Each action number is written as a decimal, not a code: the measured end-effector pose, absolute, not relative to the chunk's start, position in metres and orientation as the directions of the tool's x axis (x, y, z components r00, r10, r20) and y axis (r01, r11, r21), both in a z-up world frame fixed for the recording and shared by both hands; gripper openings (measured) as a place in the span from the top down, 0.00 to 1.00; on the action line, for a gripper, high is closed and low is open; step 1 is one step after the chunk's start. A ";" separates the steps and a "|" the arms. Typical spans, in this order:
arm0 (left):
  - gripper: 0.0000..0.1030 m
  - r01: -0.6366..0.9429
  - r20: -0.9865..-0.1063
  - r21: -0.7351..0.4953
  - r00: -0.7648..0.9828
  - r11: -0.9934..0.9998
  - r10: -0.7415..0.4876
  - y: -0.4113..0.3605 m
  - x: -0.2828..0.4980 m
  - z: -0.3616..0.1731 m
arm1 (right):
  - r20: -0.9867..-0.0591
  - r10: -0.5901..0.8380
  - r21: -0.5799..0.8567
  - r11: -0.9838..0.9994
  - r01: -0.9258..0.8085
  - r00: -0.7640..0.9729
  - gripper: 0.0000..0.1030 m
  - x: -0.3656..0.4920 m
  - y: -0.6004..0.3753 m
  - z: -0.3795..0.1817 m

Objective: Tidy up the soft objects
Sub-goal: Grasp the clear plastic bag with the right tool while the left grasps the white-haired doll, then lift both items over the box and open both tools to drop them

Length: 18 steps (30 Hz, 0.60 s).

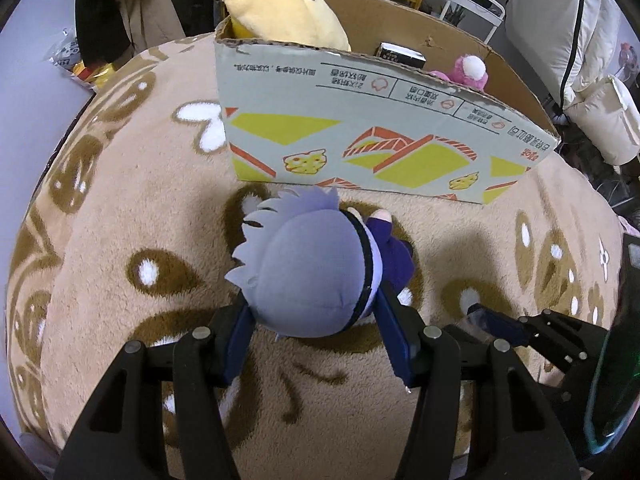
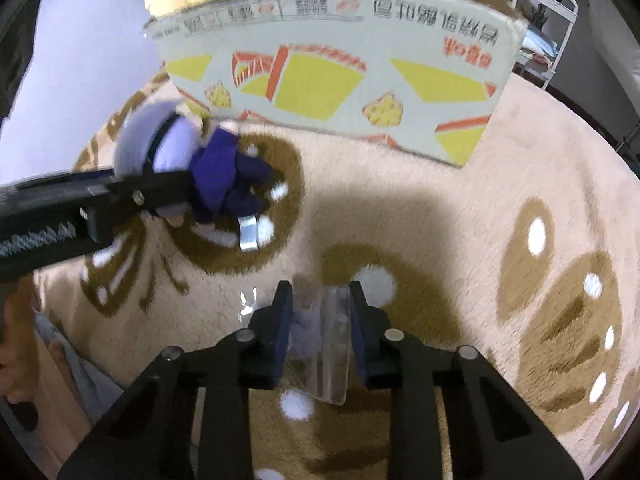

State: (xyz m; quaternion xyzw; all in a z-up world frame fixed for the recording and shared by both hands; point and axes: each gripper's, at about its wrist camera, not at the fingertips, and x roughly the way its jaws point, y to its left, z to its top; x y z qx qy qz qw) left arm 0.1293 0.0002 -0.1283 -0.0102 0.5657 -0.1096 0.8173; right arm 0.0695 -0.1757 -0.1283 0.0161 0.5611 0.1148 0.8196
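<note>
Clearly clamped: left gripper [image 1: 316,320] squeezing the grey-haired plush doll [image 1: 308,268] by its big head, one blue pad on each side. Purple-clothed body hanging off the far side of the fingers, above the tan patterned blanket [image 1: 120,208]. Seen from the right wrist camera as well, doll [image 2: 188,160] gripped in the left gripper's black fingers [image 2: 160,188], a shiny tag dangling below its legs.

Straight ahead of the left tongs, just past the doll: printed cardboard box [image 1: 360,136], open on top, standing on the blanket. Inside, at its left end, a yellow plush [image 1: 280,4] poking well above the rim; toward the right, a pink plush with a white pompom [image 1: 468,70] and a small dark box [image 1: 402,54].

Right gripper [image 2: 320,320] closed on a clear plastic bag [image 2: 328,352] with something greyish in it, pinched between the pads, low over the blanket. Same cardboard box [image 2: 340,80] farther ahead of these tongs, doll off to their left.
</note>
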 end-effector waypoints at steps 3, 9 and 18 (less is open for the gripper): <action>0.45 0.166 -0.921 -0.147 0.337 0.975 -0.196 0.001 0.128 -0.127 | -0.896 0.243 0.191 0.967 -0.172 0.371 0.90 0.060 -0.188 -0.116; 0.45 0.168 -0.912 -0.140 0.362 0.976 -0.193 0.003 0.121 -0.119 | -0.862 0.250 0.197 0.967 -0.163 0.441 0.94 0.058 -0.190 -0.103; 0.45 0.161 -0.880 -0.115 0.441 0.980 -0.176 0.006 0.109 -0.101 | -0.789 0.212 0.169 0.977 -0.129 0.576 0.96 0.068 -0.191 -0.082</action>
